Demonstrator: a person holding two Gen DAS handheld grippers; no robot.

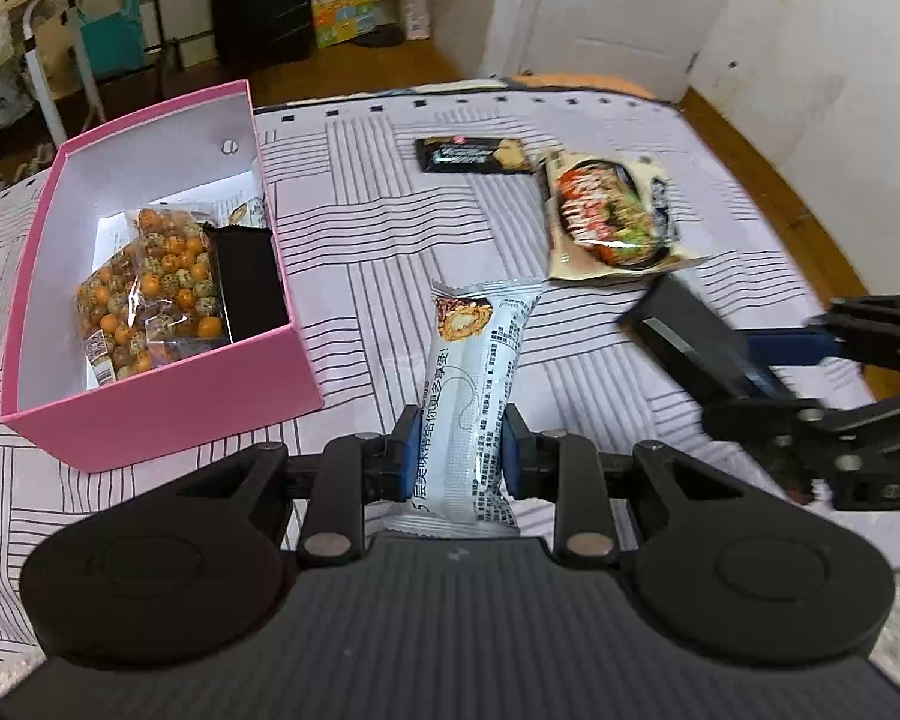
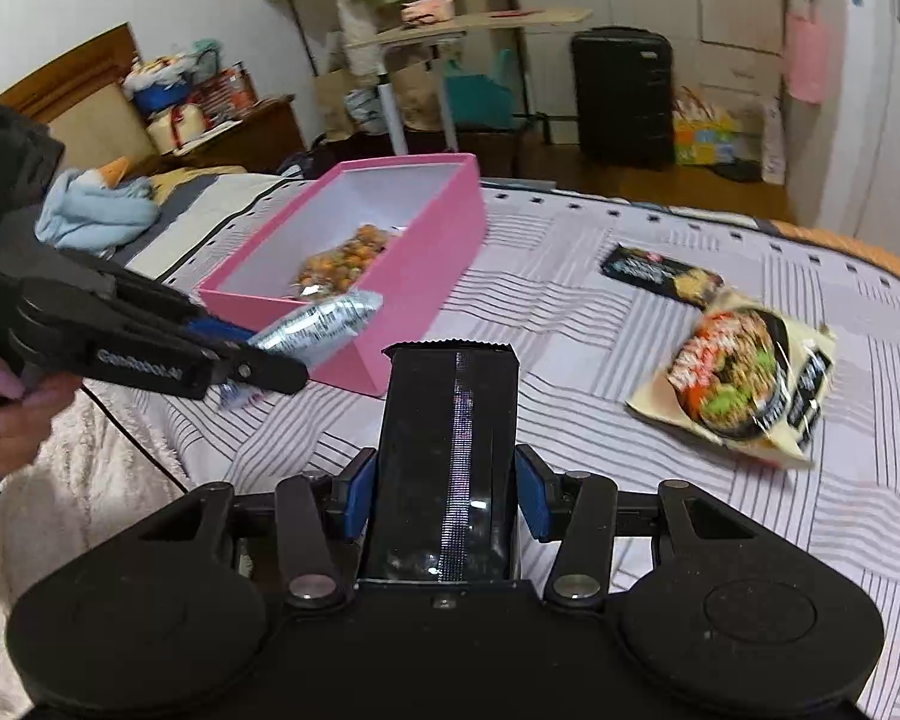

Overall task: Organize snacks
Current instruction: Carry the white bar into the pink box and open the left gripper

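My left gripper [image 1: 462, 444] is shut on a pale blue snack bar [image 1: 480, 384], held above the striped bedspread just right of the pink box [image 1: 168, 420]. The box holds a clear bag of orange and speckled balls [image 1: 150, 282] and a black packet [image 1: 249, 282]. My right gripper [image 2: 447, 495] is shut on a black snack packet [image 2: 450, 450], lifted over the bed; in the left wrist view the right gripper [image 1: 720, 354] and its packet [image 1: 684, 330] appear at the right. The left gripper [image 2: 252, 354] with the bar [image 2: 324, 324] shows in front of the box [image 2: 420, 300].
A noodle pack [image 1: 612, 216] and a small black cracker packet [image 1: 474, 155] lie on the bedspread [image 1: 390, 228] at the far right of the box. A hand [image 2: 6, 408] holds the left gripper's handle. A black suitcase [image 2: 624, 96], desk and bags stand beyond the bed.
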